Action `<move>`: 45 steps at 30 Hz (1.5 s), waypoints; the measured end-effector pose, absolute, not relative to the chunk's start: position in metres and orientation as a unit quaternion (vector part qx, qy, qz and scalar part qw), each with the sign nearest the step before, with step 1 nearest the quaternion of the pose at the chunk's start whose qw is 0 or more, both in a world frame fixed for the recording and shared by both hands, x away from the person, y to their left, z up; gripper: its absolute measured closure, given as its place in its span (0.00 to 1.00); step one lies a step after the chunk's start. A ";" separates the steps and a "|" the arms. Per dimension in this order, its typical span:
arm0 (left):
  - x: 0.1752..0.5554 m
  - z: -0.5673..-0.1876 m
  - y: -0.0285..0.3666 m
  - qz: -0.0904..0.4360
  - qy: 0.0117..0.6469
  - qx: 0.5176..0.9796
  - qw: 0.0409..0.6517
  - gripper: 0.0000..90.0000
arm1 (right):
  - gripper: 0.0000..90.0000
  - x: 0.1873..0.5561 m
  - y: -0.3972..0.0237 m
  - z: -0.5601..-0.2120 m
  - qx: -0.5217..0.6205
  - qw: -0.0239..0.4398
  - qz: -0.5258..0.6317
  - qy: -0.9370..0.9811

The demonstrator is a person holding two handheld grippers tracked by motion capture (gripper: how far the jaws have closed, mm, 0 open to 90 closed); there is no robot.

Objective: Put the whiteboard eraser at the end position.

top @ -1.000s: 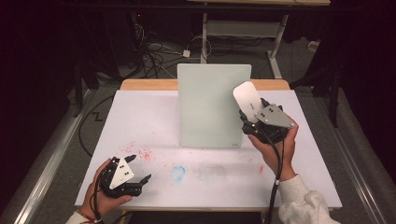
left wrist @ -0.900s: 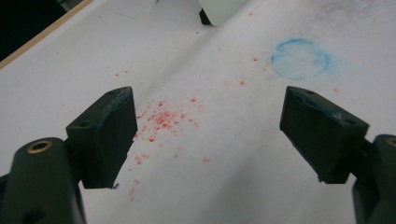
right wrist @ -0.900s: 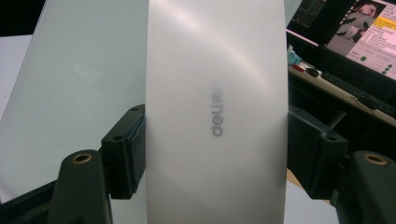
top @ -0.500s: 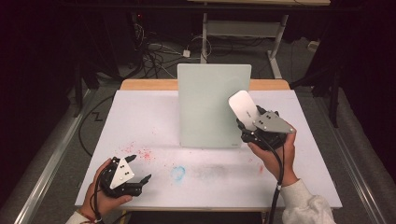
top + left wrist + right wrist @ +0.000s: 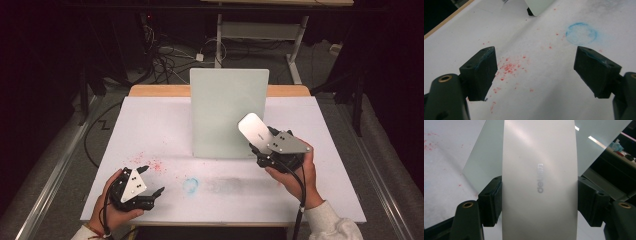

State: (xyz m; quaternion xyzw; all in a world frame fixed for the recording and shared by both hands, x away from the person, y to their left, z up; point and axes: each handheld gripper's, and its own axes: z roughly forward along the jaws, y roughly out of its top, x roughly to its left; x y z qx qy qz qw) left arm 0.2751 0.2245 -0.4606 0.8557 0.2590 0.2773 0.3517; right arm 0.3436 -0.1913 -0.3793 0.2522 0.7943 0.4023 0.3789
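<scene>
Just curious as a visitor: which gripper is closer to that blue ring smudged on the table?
Left. The left gripper rests just left of the blue ring, jaws open toward it. The right gripper is farther off to the right, shut on a white eraser by the upright board.

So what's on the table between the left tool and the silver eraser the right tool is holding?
In the high view, a blue chalky ring smudge on the white table; nothing solid.

room: dark, black surround
floor [image 5: 165,65]: grey, cable tangle [image 5: 165,55]
tabletop [image 5: 150,125]: white cover, wood edge at far side
behind: metal-frame desk [image 5: 260,30]
</scene>
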 end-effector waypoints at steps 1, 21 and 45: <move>0.275 -0.461 0.224 0.276 0.258 0.856 0.352 0.20 | 0.34 0.343 -0.192 -0.381 0.250 0.378 0.400 0.797; 0.276 -0.462 0.222 0.273 0.255 0.860 0.347 0.20 | 0.34 0.339 -0.211 -0.401 0.204 0.320 0.370 0.848; 0.277 -0.464 0.220 0.272 0.253 0.863 0.343 0.21 | 0.34 0.348 -0.226 -0.430 0.126 0.177 0.273 0.937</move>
